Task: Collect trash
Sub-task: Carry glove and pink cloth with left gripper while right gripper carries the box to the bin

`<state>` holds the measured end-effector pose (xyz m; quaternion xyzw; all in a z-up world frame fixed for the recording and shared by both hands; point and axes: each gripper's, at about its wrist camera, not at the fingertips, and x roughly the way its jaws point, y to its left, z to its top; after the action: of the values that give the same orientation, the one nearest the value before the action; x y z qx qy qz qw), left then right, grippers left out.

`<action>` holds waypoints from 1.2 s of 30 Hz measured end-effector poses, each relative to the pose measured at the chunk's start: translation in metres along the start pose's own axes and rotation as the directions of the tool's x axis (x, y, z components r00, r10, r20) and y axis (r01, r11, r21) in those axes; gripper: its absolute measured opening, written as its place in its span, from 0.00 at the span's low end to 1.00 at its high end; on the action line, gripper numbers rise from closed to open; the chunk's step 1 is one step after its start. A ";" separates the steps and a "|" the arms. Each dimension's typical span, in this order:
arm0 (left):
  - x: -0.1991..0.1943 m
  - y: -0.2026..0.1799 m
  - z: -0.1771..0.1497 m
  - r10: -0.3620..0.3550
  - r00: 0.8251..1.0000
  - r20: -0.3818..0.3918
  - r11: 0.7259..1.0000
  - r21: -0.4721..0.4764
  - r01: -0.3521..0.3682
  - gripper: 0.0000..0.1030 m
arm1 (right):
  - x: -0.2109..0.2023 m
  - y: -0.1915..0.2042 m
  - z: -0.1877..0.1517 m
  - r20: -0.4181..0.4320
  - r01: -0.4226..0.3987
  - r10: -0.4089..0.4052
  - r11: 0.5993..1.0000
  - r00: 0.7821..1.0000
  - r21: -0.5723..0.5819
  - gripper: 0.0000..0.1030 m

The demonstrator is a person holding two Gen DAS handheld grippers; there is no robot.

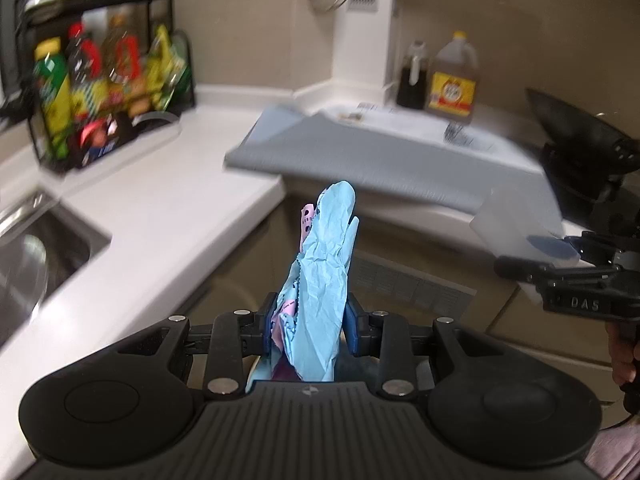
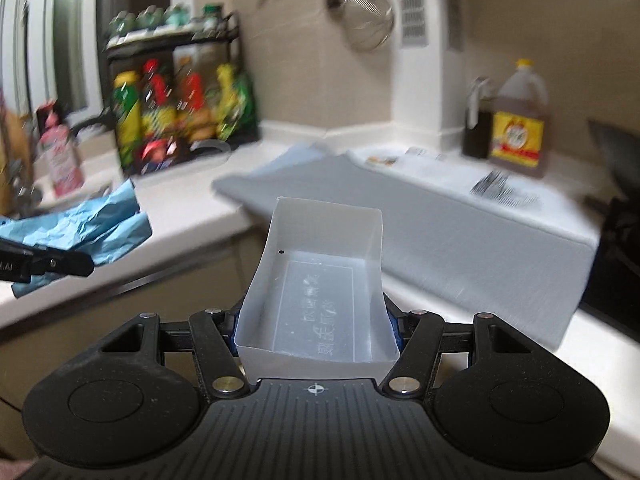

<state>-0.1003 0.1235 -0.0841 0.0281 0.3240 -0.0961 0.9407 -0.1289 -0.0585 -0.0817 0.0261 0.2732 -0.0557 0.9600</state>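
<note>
- The left hand-held gripper (image 1: 310,330) pinches a crumpled light-blue paper wad (image 1: 324,276) with pink scraps, held above the floor beside the white table (image 1: 160,184).
- The right hand-held gripper (image 2: 316,330) clamps a translucent white rectangular plastic tray (image 2: 320,280), in the air before the table's edge.

My left jaws pinch crumpled sky-blue paper (image 1: 320,280) with pink dotted scraps (image 1: 306,220); my right, a translucent white plastic tray (image 2: 320,300).
</note>
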 end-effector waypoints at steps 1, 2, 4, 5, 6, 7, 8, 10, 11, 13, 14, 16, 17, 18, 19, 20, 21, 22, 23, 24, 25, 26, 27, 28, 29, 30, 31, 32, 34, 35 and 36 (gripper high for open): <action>0.002 0.001 -0.007 0.000 1.000 -0.015 1.000 -0.013 -0.001 0.35 | 0.002 0.005 -0.006 -0.022 -0.010 0.010 1.000 1.000 -0.006 0.62; 0.005 0.003 -0.014 0.004 1.000 -0.030 1.000 -0.029 -0.005 0.35 | 0.004 0.008 -0.012 -0.042 -0.015 0.015 1.000 0.999 -0.009 0.62; 0.009 0.005 -0.027 0.014 0.999 -0.048 0.999 -0.042 -0.016 0.35 | 0.006 0.015 -0.022 -0.070 -0.016 0.015 1.000 0.997 -0.023 0.62; 0.011 0.004 -0.032 0.021 0.998 -0.053 0.999 -0.043 -0.024 0.35 | 0.006 0.020 -0.026 -0.080 -0.016 0.013 0.999 0.997 -0.038 0.62; 0.012 0.003 -0.037 0.025 0.998 -0.059 0.999 -0.043 -0.027 0.35 | 0.006 0.024 -0.031 -0.088 -0.015 0.010 0.998 0.996 -0.059 0.62; 0.014 0.002 -0.042 0.022 0.998 -0.067 0.999 -0.046 -0.025 0.35 | 0.005 0.028 -0.034 -0.094 -0.013 0.005 0.996 0.996 -0.083 0.62; 0.015 0.001 -0.047 0.016 0.997 -0.078 0.999 -0.048 -0.019 0.35 | 0.005 0.032 -0.037 -0.097 -0.010 0.000 0.994 0.995 -0.105 0.62; 0.019 -0.001 -0.053 0.009 0.995 -0.097 0.999 -0.049 -0.014 0.35 | 0.004 0.037 -0.041 -0.104 -0.007 -0.007 0.991 0.995 -0.135 0.62; 0.020 -0.003 -0.054 0.007 0.994 -0.105 0.999 -0.048 -0.012 0.35 | 0.004 0.038 -0.042 -0.108 -0.008 -0.007 0.990 0.994 -0.142 0.62; 0.022 -0.004 -0.056 0.003 0.994 -0.112 0.999 -0.044 -0.008 0.35 | 0.005 0.040 -0.043 -0.113 -0.010 -0.007 0.989 0.994 -0.150 0.62; 0.022 -0.005 -0.055 0.006 0.994 -0.112 0.999 -0.041 -0.010 0.35 | 0.005 0.041 -0.043 -0.114 -0.010 -0.007 0.988 0.993 -0.153 0.62; 0.023 -0.007 -0.055 0.010 0.994 -0.111 0.999 -0.038 -0.015 0.35 | 0.005 0.042 -0.042 -0.116 -0.012 -0.006 0.987 0.993 -0.159 0.62; 0.023 -0.007 -0.056 0.011 0.994 -0.112 0.999 -0.039 -0.016 0.35 | 0.005 0.042 -0.041 -0.117 -0.013 -0.006 0.987 0.993 -0.162 0.62; 0.023 -0.007 -0.056 0.011 0.993 -0.114 0.999 -0.039 -0.016 0.35 | 0.005 0.042 -0.042 -0.118 -0.014 -0.006 0.986 0.993 -0.164 0.62; 0.024 -0.007 -0.056 0.010 0.993 -0.116 0.999 -0.039 -0.015 0.35 | 0.006 0.043 -0.042 -0.120 -0.014 -0.006 0.986 0.993 -0.166 0.62; 0.024 -0.008 -0.057 0.010 0.993 -0.122 0.999 -0.039 -0.015 0.35 | 0.006 0.043 -0.042 -0.123 -0.015 -0.006 0.986 0.992 -0.168 0.62; 0.025 -0.008 -0.057 0.009 0.992 -0.125 0.999 -0.039 -0.014 0.35 | 0.007 0.043 -0.043 -0.128 -0.016 -0.006 0.985 0.992 -0.170 0.62; 0.026 -0.009 -0.057 0.009 0.992 -0.128 0.999 -0.038 -0.014 0.35 | 0.007 0.042 -0.043 -0.133 -0.017 -0.006 0.985 0.991 -0.170 0.62; 0.027 -0.009 -0.056 0.009 0.991 -0.131 0.999 -0.038 -0.014 0.35 | 0.008 0.042 -0.043 -0.139 -0.017 -0.007 0.985 0.990 -0.170 0.62; 0.027 -0.009 -0.056 0.009 0.991 -0.133 0.999 -0.038 -0.014 0.35 | 0.009 0.042 -0.043 -0.142 -0.018 -0.007 0.985 0.990 -0.170 0.62; 0.028 -0.009 -0.056 0.008 0.991 -0.134 0.999 -0.038 -0.013 0.35 | 0.010 0.042 -0.042 -0.145 -0.018 -0.007 0.985 0.989 -0.169 0.62; 0.028 -0.010 -0.056 0.008 0.991 -0.136 0.999 -0.038 -0.013 0.35 | 0.010 0.042 -0.043 -0.146 -0.017 -0.008 0.985 0.989 -0.169 0.62; 0.029 -0.009 -0.056 0.007 0.991 -0.137 0.999 -0.037 -0.013 0.35 | 0.010 0.042 -0.042 -0.147 -0.017 -0.008 0.985 0.989 -0.170 0.62; 0.029 -0.009 -0.056 0.007 0.991 -0.137 0.999 -0.037 -0.012 0.35 | 0.010 0.043 -0.043 -0.149 -0.018 -0.008 0.985 0.989 -0.170 0.62; 0.029 -0.009 -0.056 0.007 0.991 -0.137 0.999 -0.037 -0.013 0.35 | 0.011 0.044 -0.042 -0.151 -0.017 -0.009 0.985 0.988 -0.170 0.62; 0.029 -0.009 -0.056 0.008 0.990 -0.138 0.999 -0.036 -0.013 0.35 | 0.011 0.044 -0.042 -0.153 -0.018 -0.008 0.985 0.988 -0.171 0.62; 0.029 -0.009 -0.056 0.007 0.990 -0.137 0.999 -0.037 -0.013 0.35 | 0.011 0.045 -0.042 -0.154 -0.019 -0.008 0.985 0.988 -0.172 0.62; 0.029 -0.009 -0.056 0.007 0.990 -0.138 0.999 -0.037 -0.012 0.35 | 0.011 0.044 -0.042 -0.155 -0.020 -0.007 0.985 0.988 -0.173 0.62; 0.029 -0.009 -0.056 0.007 0.990 -0.139 0.999 -0.037 -0.012 0.35 | 0.011 0.046 -0.042 -0.157 -0.020 -0.008 0.984 0.988 -0.174 0.62; 0.029 -0.009 -0.057 0.007 0.990 -0.139 0.999 -0.036 -0.012 0.35 | 0.011 0.046 -0.042 -0.158 -0.020 -0.008 0.984 0.987 -0.174 0.62; 0.030 -0.009 -0.057 0.006 0.990 -0.139 0.999 -0.035 -0.011 0.35 | 0.012 0.046 -0.041 -0.159 -0.020 -0.009 0.984 0.987 -0.175 0.62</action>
<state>-0.1134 0.1168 -0.1470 0.0193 0.3903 -0.0840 0.9167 -0.1351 -0.0105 -0.1222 -0.0535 0.3527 -0.0265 0.9338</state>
